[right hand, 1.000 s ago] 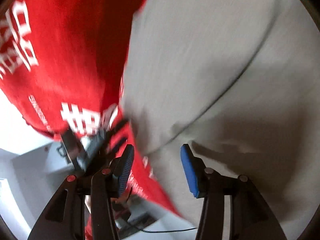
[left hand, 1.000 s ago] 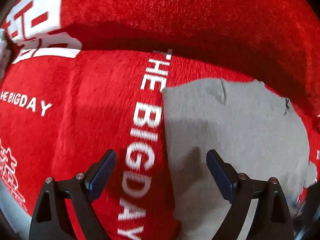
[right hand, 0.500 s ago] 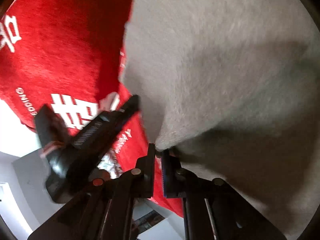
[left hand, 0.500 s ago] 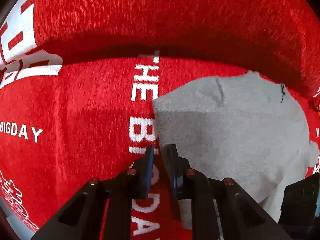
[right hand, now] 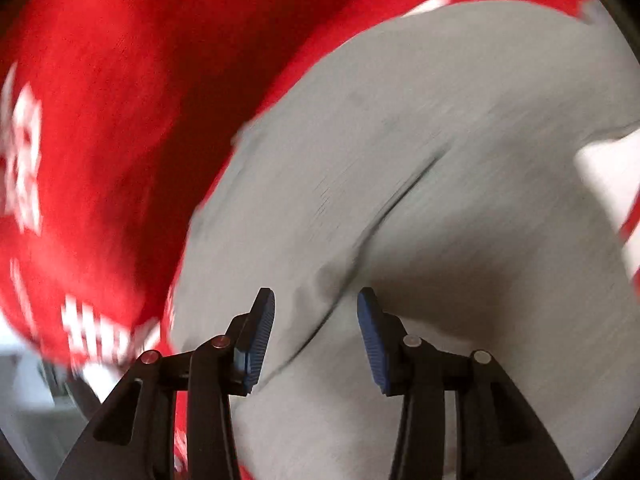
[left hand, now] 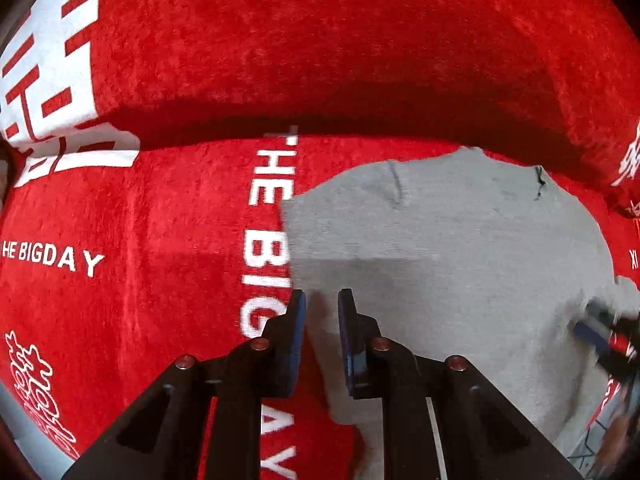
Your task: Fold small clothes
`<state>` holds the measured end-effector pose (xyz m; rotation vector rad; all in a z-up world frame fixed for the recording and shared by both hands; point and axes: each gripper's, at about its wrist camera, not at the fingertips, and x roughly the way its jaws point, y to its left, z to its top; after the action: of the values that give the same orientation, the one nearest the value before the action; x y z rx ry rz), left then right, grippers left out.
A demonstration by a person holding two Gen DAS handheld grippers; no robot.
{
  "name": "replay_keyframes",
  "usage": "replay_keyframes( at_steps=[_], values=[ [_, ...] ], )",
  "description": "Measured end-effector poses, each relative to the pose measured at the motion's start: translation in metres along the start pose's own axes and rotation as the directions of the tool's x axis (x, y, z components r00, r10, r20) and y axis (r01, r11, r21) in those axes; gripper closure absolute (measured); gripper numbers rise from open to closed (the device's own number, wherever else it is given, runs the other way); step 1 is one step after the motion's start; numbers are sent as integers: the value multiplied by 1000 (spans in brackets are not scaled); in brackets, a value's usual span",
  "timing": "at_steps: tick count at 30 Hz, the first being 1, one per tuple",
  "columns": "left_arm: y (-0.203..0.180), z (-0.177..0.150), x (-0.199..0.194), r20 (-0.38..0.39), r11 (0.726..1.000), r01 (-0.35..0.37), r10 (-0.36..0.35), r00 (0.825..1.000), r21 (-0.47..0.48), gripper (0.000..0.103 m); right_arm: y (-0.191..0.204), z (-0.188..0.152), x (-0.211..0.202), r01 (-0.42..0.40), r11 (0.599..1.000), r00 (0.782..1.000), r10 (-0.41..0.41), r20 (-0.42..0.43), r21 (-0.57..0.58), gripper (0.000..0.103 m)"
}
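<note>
A small grey garment (left hand: 440, 240) lies flat on a red cloth (left hand: 160, 220) printed with white letters. My left gripper (left hand: 322, 320) points down at the garment's left edge. Its jaws stand a narrow gap apart with that edge pinched between them. The other gripper's blue pad (left hand: 592, 334) shows blurred at the garment's right side. In the right wrist view the grey garment (right hand: 440, 120) fills most of the blurred picture. My right gripper (right hand: 316, 320) hangs over a crease in it. Its jaws are opening, and the pads press on nothing.
The red cloth rises in a dark fold (left hand: 360, 112) behind the garment. A pale floor (right hand: 24, 380) shows past the red cloth's edge at the lower left of the right wrist view. A white patch (right hand: 608, 168) sits at that view's right edge.
My left jaws closed from wide onto the garment's left edge, then rose slightly. My right jaws pinched a grey corner, then let go and swept across the garment.
</note>
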<state>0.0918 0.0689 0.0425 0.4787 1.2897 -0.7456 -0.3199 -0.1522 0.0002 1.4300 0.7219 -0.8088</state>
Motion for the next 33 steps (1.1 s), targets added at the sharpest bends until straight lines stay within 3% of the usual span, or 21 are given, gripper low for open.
replay_keyframes(
  at_steps=[3, 5, 6, 12, 15, 17, 20, 24, 27, 31, 32, 33],
  values=[
    [-16, -7, 5, -17, 1000, -10, 10, 1000, 13, 85, -26, 28, -1, -3, 996, 1000, 1, 27, 84, 57],
    [-25, -5, 15, -30, 1000, -19, 19, 999, 20, 85, -31, 41, 3, -10, 996, 1000, 8, 26, 92, 88],
    [-16, -2, 30, -33, 999, -27, 28, 999, 26, 85, -28, 45, 4, 7, 997, 1000, -8, 18, 73, 96],
    [-18, -9, 38, -38, 997, -65, 67, 997, 38, 85, -17, 40, -21, 43, 995, 999, -41, 31, -92, 96],
    [-21, -10, 38, -40, 997, -70, 71, 997, 35, 85, -10, 30, -3, 85, 994, 996, -85, 2, -74, 95],
    [-24, -10, 39, -39, 996, -80, 82, 996, 37, 85, -17, 30, 4, 70, 997, 998, -70, -6, -38, 95],
    [-25, -10, 39, -37, 994, -94, 96, 995, 49, 85, -8, 29, 3, 110, 991, 994, -109, 12, -77, 95],
    [-30, -14, 33, -41, 994, -96, 98, 994, 55, 85, 1, 33, -9, 225, 964, 974, -218, 64, -139, 88],
    [-33, -20, 24, -41, 994, -98, 100, 994, 55, 84, 0, 31, -23, 215, 967, 976, -209, 57, -138, 84],
    [-34, -30, 14, -51, 995, -92, 95, 994, 48, 84, 6, 13, -39, 200, 963, 980, -197, 32, -183, 41],
    [-34, -32, 13, -54, 995, -91, 94, 994, 46, 64, 10, 4, -42, 199, 957, 980, -197, 28, -210, 40],
    [-36, -35, 10, -60, 995, -91, 94, 994, 41, 15, 15, -2, -39, 199, 953, 980, -199, 23, -227, 40]
  ],
)
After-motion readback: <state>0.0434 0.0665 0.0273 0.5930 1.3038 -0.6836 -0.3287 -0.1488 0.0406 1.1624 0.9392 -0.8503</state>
